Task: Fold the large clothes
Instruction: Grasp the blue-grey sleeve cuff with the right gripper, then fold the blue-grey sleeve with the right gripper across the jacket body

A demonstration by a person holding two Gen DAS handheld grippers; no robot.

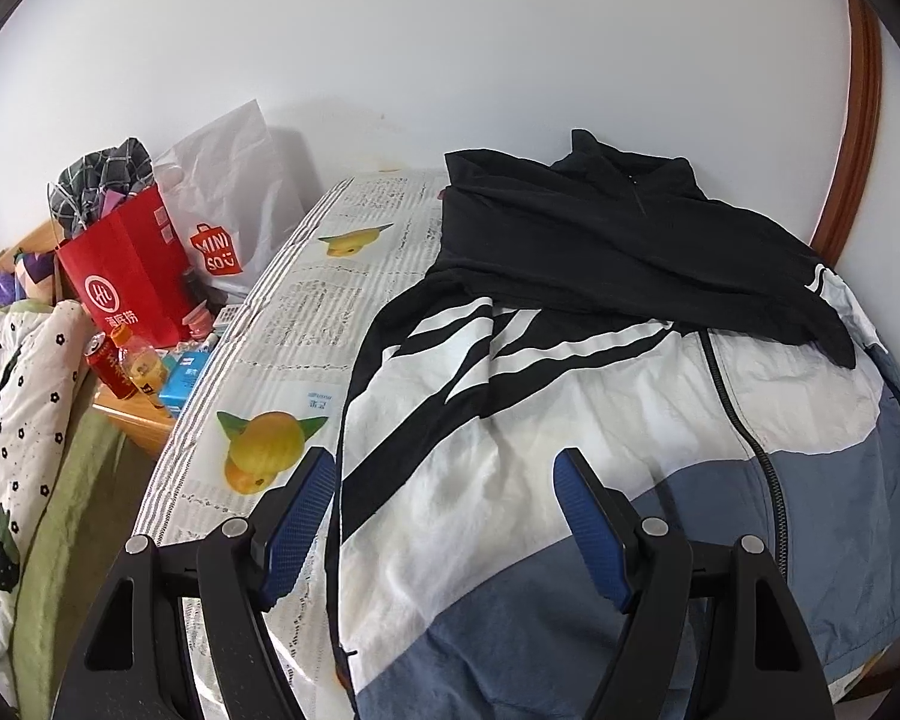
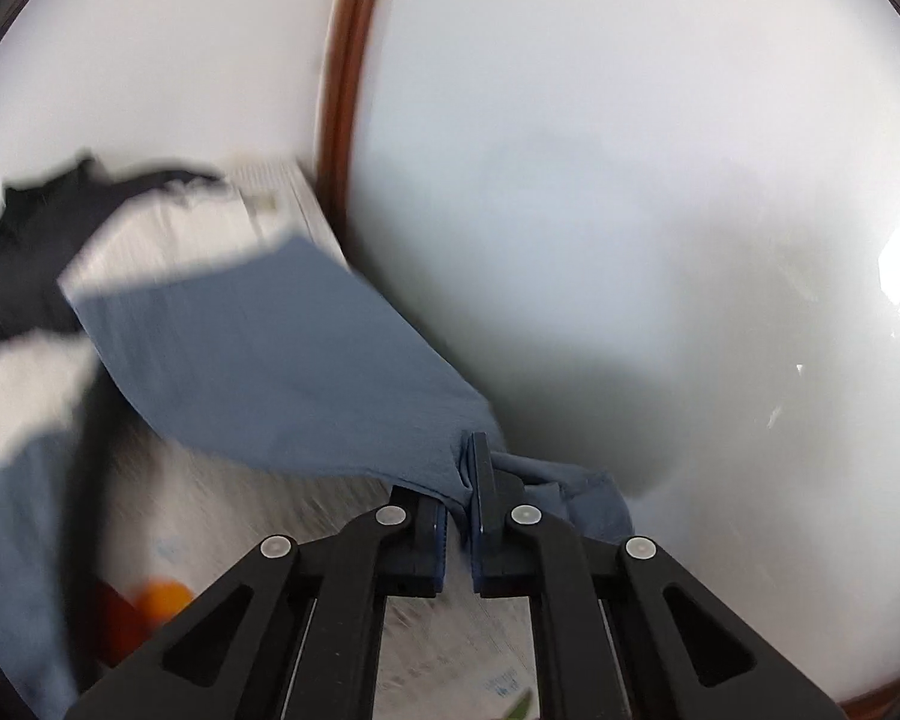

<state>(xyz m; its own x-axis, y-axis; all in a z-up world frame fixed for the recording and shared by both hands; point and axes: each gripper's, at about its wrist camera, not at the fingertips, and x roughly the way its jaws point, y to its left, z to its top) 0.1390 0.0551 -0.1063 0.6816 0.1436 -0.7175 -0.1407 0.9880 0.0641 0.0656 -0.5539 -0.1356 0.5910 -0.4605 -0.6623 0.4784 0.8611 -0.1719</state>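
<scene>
1. The jacket [image 1: 570, 420] lies spread on the bed [image 1: 306, 300], zipper up, with a black garment [image 1: 618, 246] draped across its top.
2. The right tool [image 2: 459, 516] is pinching a bunched blue corner of the jacket [image 2: 282, 378]; that small bite could slip under pull.
3. The left tool [image 1: 444, 516] hovers spread over the jacket's lower left, holding nothing, so the body may drag sideways.
4. The black garment could get caught in the fold.
</scene>
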